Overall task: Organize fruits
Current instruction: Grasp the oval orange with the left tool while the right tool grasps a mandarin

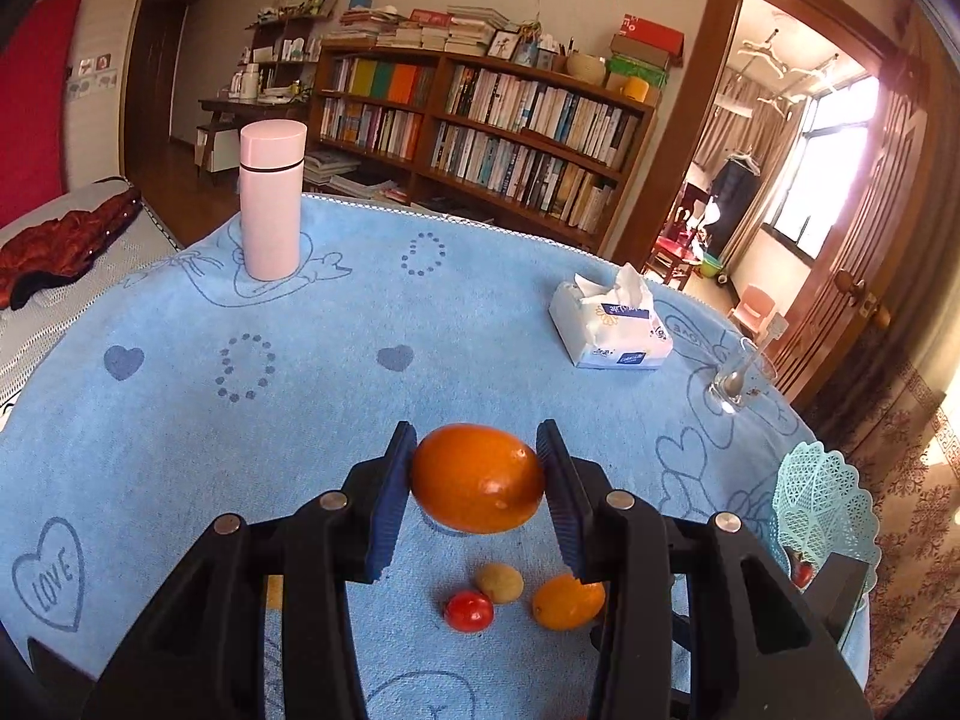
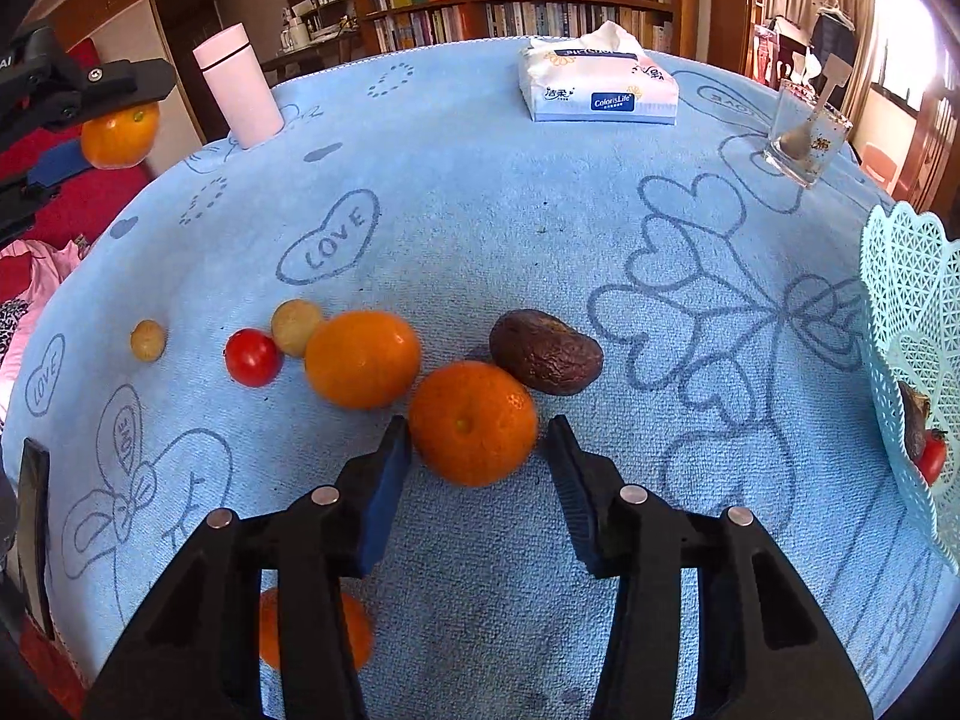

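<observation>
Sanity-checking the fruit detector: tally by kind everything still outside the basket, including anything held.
oranges: 4
small tan fruits: 2
cherry tomato: 1
avocado: 1
Total: 8

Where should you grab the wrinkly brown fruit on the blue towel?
Probably across the avocado's narrow middle, coming from above. It lies on its side, long and oval, with an orange touching its near-left end, so pads fit best on the two long sides.
</observation>
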Available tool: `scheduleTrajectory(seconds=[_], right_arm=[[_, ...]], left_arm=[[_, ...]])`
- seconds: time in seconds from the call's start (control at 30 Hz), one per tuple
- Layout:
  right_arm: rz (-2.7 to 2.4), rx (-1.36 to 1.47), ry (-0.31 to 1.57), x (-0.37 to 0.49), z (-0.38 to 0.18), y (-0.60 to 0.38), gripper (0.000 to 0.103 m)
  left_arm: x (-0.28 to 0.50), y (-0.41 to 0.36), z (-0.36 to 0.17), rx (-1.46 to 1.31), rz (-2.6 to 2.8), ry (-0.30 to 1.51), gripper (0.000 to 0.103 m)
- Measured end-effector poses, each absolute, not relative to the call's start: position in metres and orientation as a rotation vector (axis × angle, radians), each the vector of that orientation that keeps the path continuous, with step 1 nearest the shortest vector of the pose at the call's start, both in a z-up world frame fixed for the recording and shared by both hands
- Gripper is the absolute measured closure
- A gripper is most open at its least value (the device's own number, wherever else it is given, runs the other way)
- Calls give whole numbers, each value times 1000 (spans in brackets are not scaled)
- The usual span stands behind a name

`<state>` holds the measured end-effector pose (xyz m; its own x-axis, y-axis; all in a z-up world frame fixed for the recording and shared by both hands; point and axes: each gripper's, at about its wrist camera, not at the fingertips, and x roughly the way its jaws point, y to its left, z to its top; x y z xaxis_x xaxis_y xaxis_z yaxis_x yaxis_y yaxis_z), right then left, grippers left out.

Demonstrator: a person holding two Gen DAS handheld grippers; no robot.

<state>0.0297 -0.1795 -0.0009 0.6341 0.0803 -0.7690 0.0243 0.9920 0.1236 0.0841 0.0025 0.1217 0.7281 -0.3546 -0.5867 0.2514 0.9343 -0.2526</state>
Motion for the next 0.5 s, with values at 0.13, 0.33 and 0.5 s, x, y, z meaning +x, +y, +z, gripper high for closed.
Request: scheduleTrajectory(seconds=[0.13,0.33,0.5], right_arm=[[41,127,881,26,2,-179,62],[48,147,868,13,9,-182,62],[48,159,831,-2,24,-188,62]], left_arm=[[85,1,118,-158,-333,687,61],[84,-2,117,-149,-335,688,61],[82,-8,116,-127,-325,682,61]])
